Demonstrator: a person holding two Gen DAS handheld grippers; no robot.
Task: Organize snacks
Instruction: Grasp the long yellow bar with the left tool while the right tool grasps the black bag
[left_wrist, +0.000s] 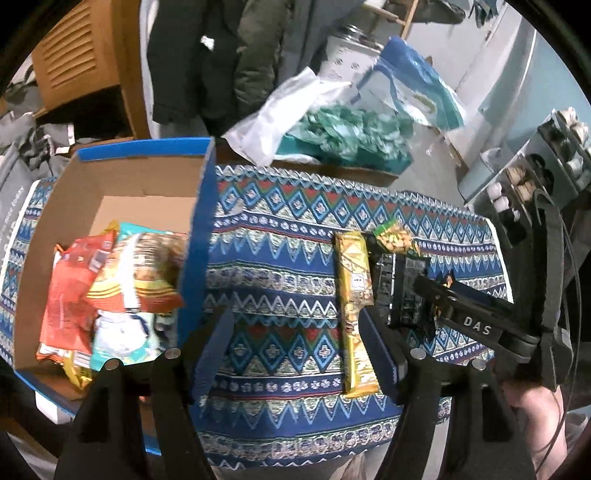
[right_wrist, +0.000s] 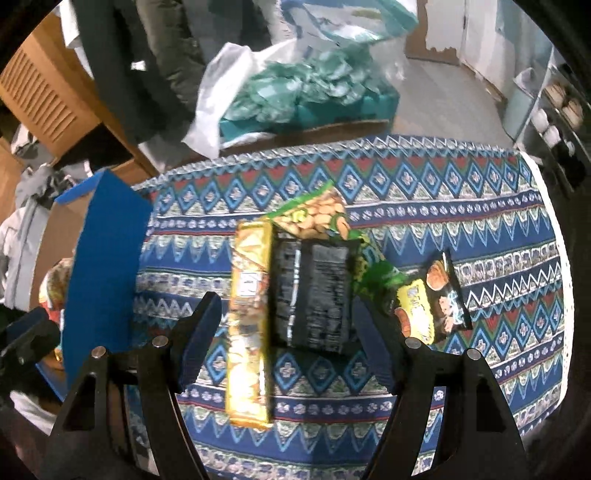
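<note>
- Box (left_wrist: 110, 177) sits at the left end of the tabletop (left_wrist: 288, 229), open on top. Several snacks already lie in it: a red bag (left_wrist: 70, 288), a gold-and-red bag (left_wrist: 140, 273), a pale blue pack (left_wrist: 125, 336). Others may lie under them; cannot tell.
- Still out on the cloth, well apart from the box: a long gold bar (right_wrist: 247, 332), a black pouch (right_wrist: 314, 295) just beside it, a green nut bag (right_wrist: 317, 218) partly under the pouch, and a small black-and-yellow pack (right_wrist: 436, 299) off to the right.
- My reading: the job is partway through. Some snacks are boxed, at least four are left.
- My left gripper (left_wrist: 303, 354): fingers apart, nothing between them but cloth. It hovers between the box wall and the gold bar; the bar lies close by the right finger.
- My right gripper (right_wrist: 284, 339): fingers apart, clamped on nothing. In the right wrist view the gold bar and black pouch fall between them; whether the pads are down at their level I cannot tell.
- From the left view my right gripper shows above the black pouch.
- Likely next pick: the bar or the pouch. They lie edge to edge, so one may drag the other.
</note>
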